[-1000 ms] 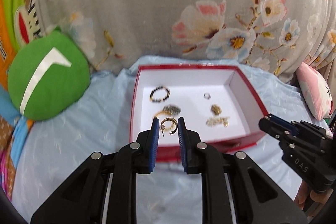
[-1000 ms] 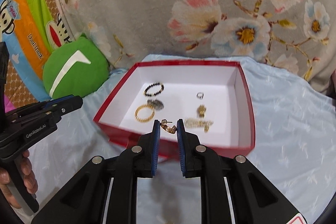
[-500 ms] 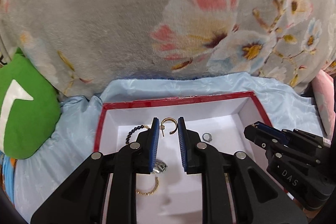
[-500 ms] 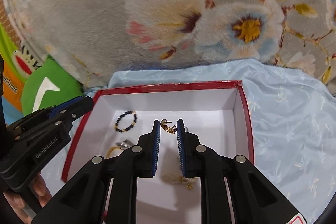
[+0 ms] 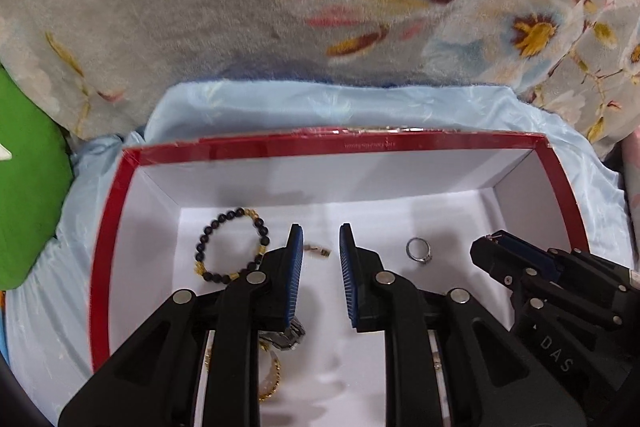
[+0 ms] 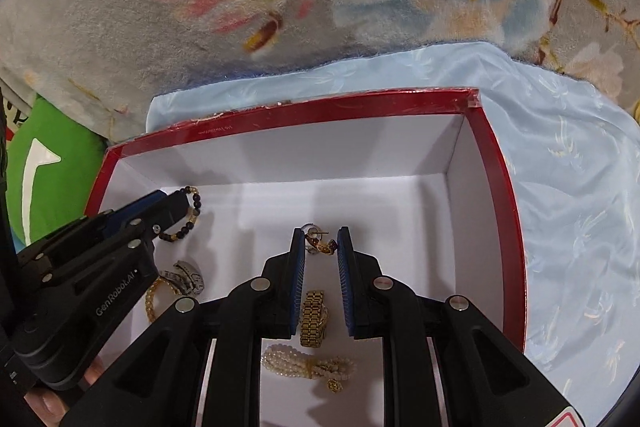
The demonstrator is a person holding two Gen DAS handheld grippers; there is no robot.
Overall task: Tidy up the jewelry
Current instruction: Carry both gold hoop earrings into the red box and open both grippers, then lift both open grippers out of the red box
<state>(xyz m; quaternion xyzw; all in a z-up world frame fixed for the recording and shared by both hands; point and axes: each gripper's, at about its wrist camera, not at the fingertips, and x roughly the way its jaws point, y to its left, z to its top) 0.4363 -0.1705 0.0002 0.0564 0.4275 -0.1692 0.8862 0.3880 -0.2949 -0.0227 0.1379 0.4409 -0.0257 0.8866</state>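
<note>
Earring [image 6: 320,244] sits clamped between right tongs [image 6: 321,245]; left tongs [image 5: 321,247] spread, another seemingly loose beneath.

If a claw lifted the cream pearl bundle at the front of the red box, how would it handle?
The cream multi-strand pearl bundle would probably sag limply, since its strands lie loosely bunched on the white floor of the red-rimmed box. The round beads look smooth, so a pinch may slip. Its small gold charm would likely dangle.

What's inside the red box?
Inside the red box: a dark bead bracelet, silver ring, gold watch band, pearl bracelet and a watch. The hand-held grippers cover part of the floor.
</note>
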